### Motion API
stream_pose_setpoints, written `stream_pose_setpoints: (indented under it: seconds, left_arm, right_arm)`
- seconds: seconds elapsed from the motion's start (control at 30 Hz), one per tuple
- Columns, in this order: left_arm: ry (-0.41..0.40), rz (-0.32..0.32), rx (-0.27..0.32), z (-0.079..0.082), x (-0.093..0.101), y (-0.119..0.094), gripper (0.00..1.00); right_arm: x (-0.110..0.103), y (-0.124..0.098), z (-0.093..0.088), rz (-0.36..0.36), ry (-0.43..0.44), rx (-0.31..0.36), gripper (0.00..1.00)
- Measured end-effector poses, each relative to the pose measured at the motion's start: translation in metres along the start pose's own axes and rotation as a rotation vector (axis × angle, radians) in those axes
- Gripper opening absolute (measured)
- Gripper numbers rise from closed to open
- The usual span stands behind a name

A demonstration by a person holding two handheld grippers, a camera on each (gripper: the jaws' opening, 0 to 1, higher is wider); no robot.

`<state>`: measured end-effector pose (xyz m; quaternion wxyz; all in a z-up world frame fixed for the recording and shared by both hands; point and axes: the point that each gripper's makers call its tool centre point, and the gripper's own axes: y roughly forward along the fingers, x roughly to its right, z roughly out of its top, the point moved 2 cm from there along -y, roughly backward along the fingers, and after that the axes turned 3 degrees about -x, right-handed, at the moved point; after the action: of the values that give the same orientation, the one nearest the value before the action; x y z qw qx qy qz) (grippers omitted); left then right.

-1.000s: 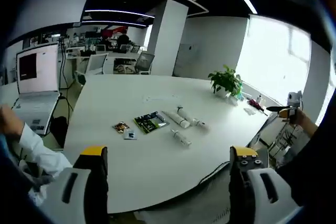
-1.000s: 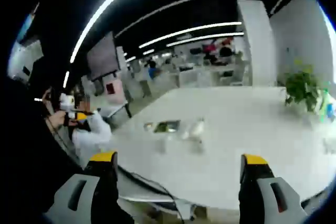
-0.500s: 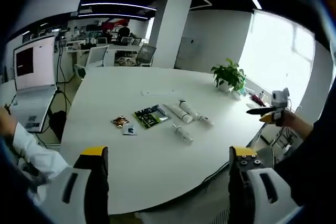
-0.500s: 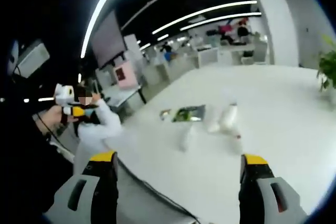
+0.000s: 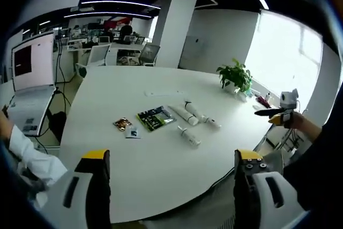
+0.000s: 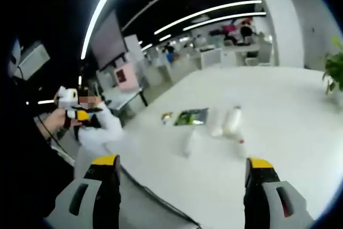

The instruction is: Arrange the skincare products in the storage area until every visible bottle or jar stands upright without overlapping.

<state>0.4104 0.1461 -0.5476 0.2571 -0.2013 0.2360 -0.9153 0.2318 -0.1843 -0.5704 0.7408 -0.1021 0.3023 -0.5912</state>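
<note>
1. White round table [image 5: 161, 170], seen from beyond its near edge in both views.
2. Left gripper [image 5: 170, 186] held level off the edge, jaws wide apart, holding nothing; the right gripper appears at the far right of this view, in a hand [image 5: 296, 123].
3. Right gripper [image 6: 182, 189] likewise off the edge, jaws spread, empty.
4. Potted plant [image 5: 235, 78] at the far side.
5. Skincare bottles [image 5: 188, 123] lie on their sides mid-table, beside a green packet [image 5: 154, 119] and small sachets [image 5: 125, 127].
</note>
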Motion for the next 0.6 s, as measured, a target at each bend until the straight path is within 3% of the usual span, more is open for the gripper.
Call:
stream_pose_setpoints:
  seconds: [0.6]
  left_arm:
    - [0.001, -0.027, -0.031, -0.001, 0.004, 0.02, 0.9]
  right_arm:
    - [0.002, 0.014, 0.0, -0.002, -0.003, -0.023, 1.0]
